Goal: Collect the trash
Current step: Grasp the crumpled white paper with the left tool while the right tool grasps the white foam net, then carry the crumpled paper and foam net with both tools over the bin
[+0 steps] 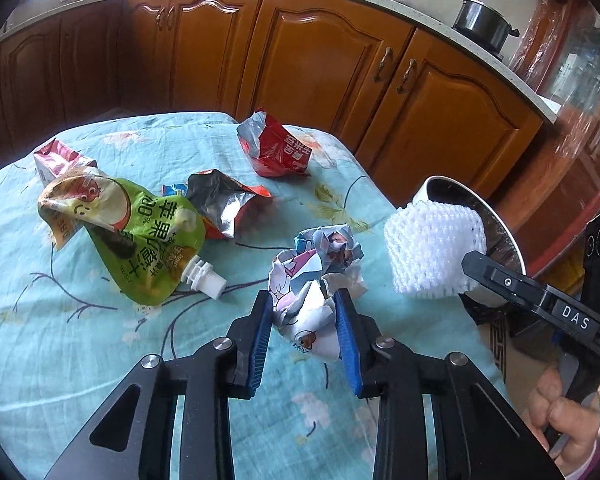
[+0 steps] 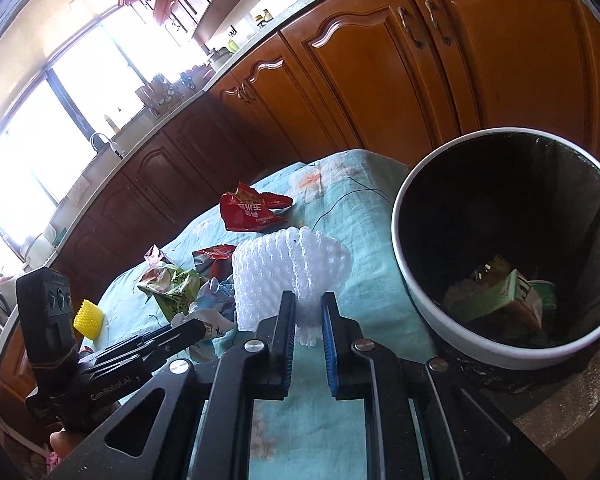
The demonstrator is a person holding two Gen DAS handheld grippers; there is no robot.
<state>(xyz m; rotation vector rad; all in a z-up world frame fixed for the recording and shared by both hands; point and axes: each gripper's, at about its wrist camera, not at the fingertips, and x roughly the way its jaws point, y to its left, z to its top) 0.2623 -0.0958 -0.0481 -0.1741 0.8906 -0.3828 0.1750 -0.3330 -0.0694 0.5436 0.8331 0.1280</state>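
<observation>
My left gripper (image 1: pixel 304 304) is shut on a crumpled printed paper wrapper (image 1: pixel 320 256) that lies on the teal flowered tablecloth (image 1: pixel 60 340). My right gripper (image 2: pixel 308 312) is shut on the lower edge of a white foam net sleeve (image 2: pixel 288 268), which it holds just left of a white-rimmed trash bin (image 2: pixel 398 216) with a black liner. In the left wrist view the foam net (image 1: pixel 432 248) stands in front of the bin's rim (image 1: pixel 424 190). Some packaging lies at the bottom of the bin.
More trash lies on the cloth: a green spouted pouch (image 1: pixel 140 232), a foil-lined wrapper (image 1: pixel 224 204), a red snack bag (image 1: pixel 276 148), a small red-and-white carton (image 1: pixel 56 158) and a yellow foam net (image 2: pixel 87 318). Wooden kitchen cabinets (image 1: pixel 320 60) stand behind the table.
</observation>
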